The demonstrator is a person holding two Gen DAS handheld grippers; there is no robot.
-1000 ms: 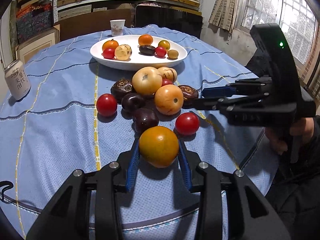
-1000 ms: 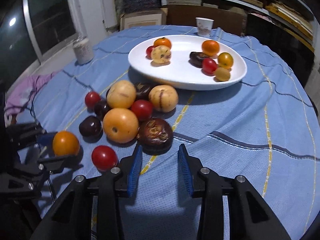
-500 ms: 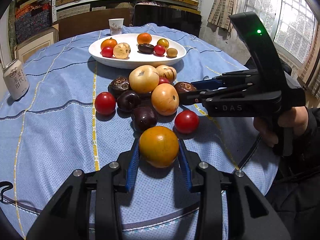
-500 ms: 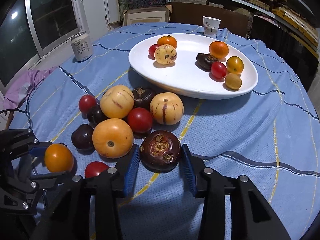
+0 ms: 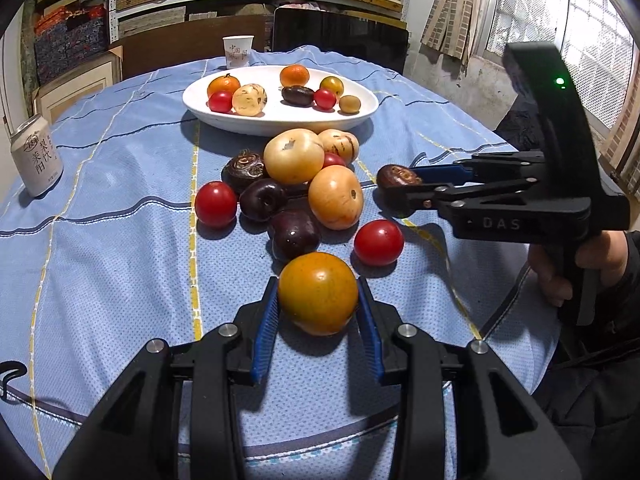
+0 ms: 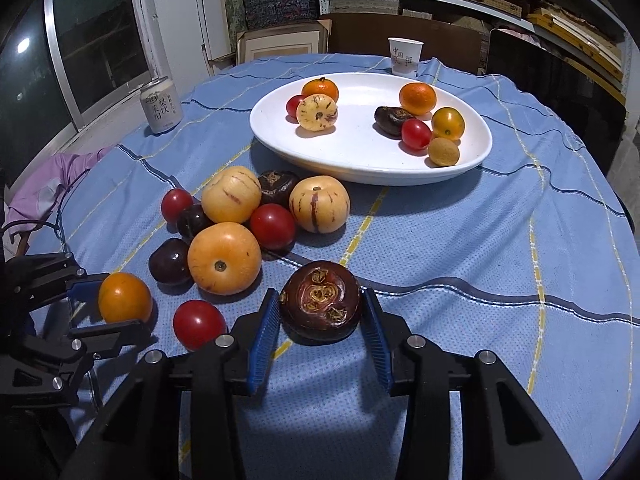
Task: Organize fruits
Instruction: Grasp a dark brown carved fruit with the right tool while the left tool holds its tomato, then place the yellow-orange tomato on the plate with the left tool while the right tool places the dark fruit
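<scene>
Jaws of the left gripper [image 5: 318, 312] clamp an orange tomato [image 5: 318, 293] just above the blue-clothed table [image 5: 120, 264]; the right gripper [image 6: 320, 320] pinches a dark brown water chestnut [image 6: 321, 306] beside the fruit pile, short of the white plate [image 6: 360, 160].

Open blue cloth [image 6: 500, 240] right of the fruit pile [image 6: 240, 224] leads to the white plate [image 6: 360, 160]; the pile blocks the left.
</scene>
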